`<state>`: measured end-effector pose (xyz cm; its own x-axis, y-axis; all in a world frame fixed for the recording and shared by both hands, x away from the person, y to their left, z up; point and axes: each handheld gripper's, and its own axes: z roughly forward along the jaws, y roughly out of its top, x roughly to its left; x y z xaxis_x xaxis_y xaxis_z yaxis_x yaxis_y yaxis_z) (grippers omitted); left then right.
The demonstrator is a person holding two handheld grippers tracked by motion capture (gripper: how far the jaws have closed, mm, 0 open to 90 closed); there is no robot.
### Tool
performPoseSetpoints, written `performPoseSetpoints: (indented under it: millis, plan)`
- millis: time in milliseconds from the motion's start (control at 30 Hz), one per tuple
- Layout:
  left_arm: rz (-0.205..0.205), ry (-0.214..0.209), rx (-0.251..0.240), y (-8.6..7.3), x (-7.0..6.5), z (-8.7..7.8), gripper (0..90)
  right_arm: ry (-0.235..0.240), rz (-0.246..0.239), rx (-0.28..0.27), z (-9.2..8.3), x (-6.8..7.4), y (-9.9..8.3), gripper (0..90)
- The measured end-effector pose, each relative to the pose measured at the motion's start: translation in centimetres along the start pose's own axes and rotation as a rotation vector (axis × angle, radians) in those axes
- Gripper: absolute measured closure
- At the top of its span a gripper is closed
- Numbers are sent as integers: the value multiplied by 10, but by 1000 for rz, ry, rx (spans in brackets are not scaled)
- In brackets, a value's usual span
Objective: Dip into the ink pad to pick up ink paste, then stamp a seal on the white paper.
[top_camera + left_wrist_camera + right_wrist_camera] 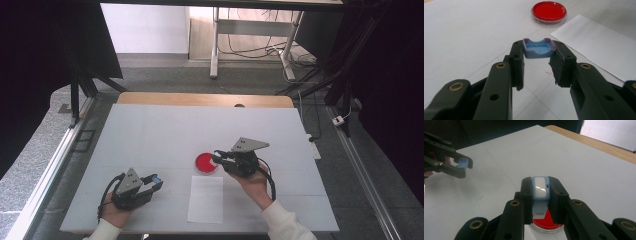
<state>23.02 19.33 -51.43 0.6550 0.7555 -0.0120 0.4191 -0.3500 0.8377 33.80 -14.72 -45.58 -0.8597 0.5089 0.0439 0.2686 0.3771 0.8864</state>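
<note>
A red petri dish lies near the table's middle, with a white paper sheet just in front of it. My right gripper hovers at the dish's right edge, shut on a small blue-and-white piece whose lower end hangs over the red dish. At the front left, my left gripper rests low over the table, shut on a shallow blue cap with reddish edges. The left gripper view has the dish ahead and the paper to the right.
A white mat covers the table, with a wooden edge at the back. Dark frames and cables stand beyond the table on a grey floor. The other hand's gripper appears far left in the right gripper view.
</note>
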Motion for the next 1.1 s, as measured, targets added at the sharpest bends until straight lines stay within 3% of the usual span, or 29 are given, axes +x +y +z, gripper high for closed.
performPoseSetpoints:
  millis: [1100]
  plan:
    - [5, -3, 1, 0, 0, 0, 646, 58, -49, 41, -12, 25, -13, 746]
